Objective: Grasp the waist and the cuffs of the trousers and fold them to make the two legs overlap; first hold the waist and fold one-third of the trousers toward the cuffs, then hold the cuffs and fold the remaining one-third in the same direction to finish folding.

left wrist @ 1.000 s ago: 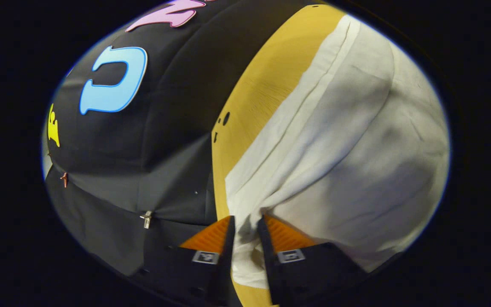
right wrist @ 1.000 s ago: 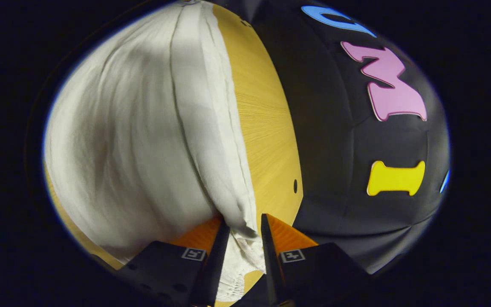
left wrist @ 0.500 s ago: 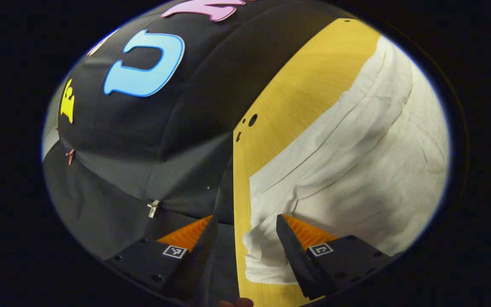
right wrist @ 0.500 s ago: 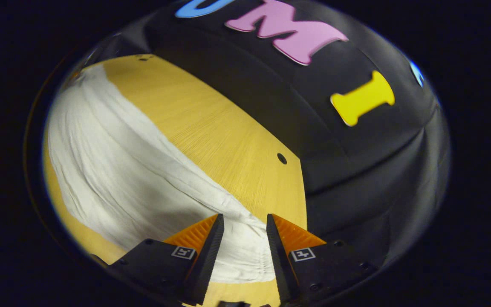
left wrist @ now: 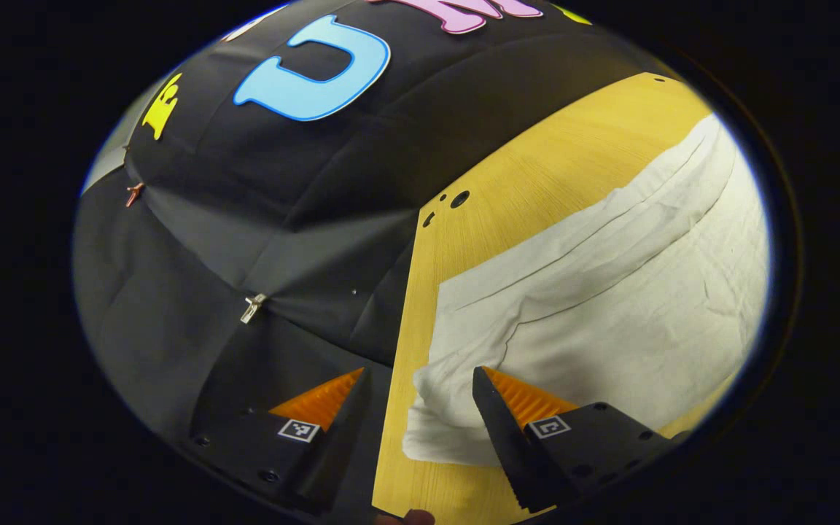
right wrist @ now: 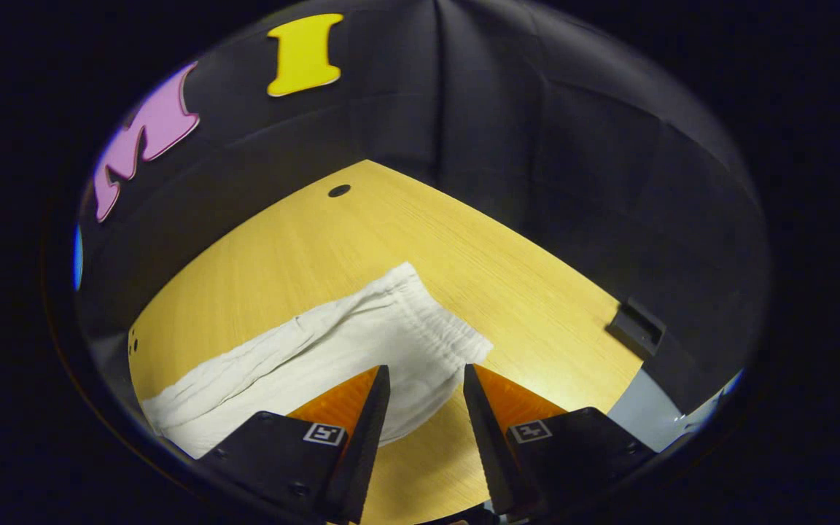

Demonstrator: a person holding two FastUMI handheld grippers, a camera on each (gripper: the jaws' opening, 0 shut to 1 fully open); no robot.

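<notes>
White trousers (left wrist: 609,306) lie flat and lengthwise on the yellow wooden table (left wrist: 537,175), the legs one over the other. My left gripper (left wrist: 420,397) hovers open over one narrow end of them, near the table's edge, with nothing pinched between its fingers. In the right gripper view the trousers (right wrist: 303,364) stretch to the left. Their gathered elastic waist (right wrist: 449,339) lies just ahead of my right gripper (right wrist: 426,394), which is open and holds nothing.
The table (right wrist: 522,292) has small round holes (left wrist: 459,198) near its corner and one hole (right wrist: 339,191) at the far side. A dark bracket (right wrist: 635,328) sits at its right edge. Black cloth walls surround the table on all sides.
Both grippers were shut on the trousers a second ago; both have opened and drawn back. The cloth has dropped and now lies flat on the table.
</notes>
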